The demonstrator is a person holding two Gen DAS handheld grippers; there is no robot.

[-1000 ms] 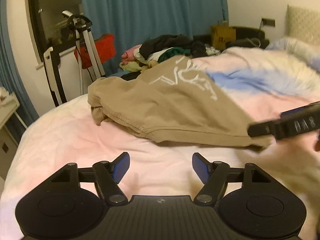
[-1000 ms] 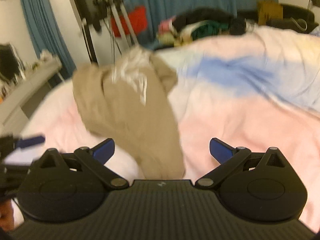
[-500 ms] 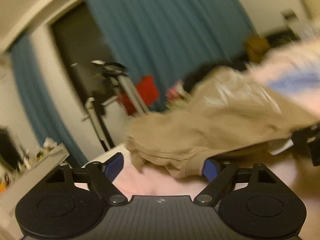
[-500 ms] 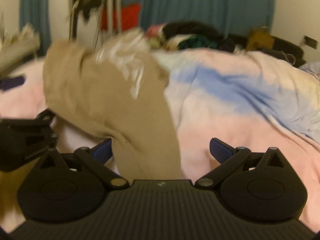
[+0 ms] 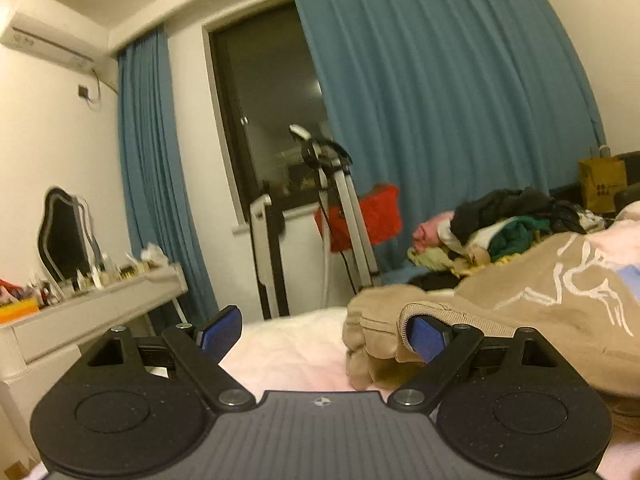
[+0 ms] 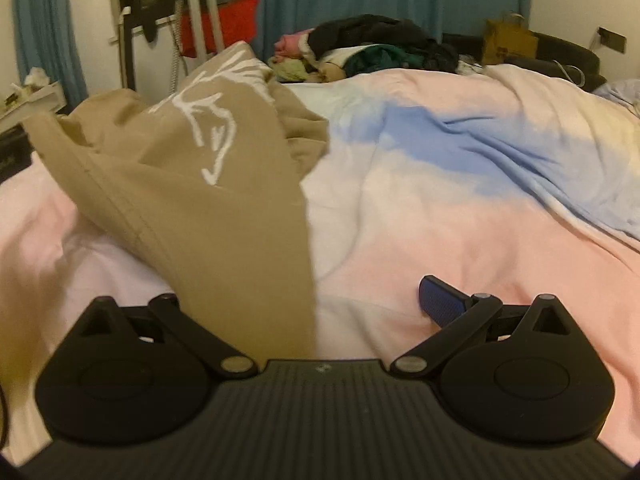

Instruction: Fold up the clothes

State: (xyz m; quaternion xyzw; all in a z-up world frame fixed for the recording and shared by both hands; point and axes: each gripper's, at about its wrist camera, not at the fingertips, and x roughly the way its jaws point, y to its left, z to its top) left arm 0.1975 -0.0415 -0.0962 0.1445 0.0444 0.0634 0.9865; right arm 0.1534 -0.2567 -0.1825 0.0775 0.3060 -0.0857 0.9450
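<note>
Tan cotton sweatshirt with white print (image 6: 192, 184) lies bunched near the pink-and-blue duvet's (image 6: 460, 208) foot edge; left gripper (image 5: 324, 330) jaws are opening, its ribbed cuff over one finger; right gripper (image 6: 316, 300) gapes, fabric draped across.

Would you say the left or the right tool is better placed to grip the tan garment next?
Probably right: the tan garment drapes between the right tool fingers. The left tool is opening, with cloth only on one finger.

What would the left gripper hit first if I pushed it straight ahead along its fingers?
Probably the bunched edge of the tan sweatshirt with white print: its ribbed cuff already laps the right-hand pad of the opening left gripper. The gap's left half looks free across the pink bedspread, though depth is unclear.
</note>
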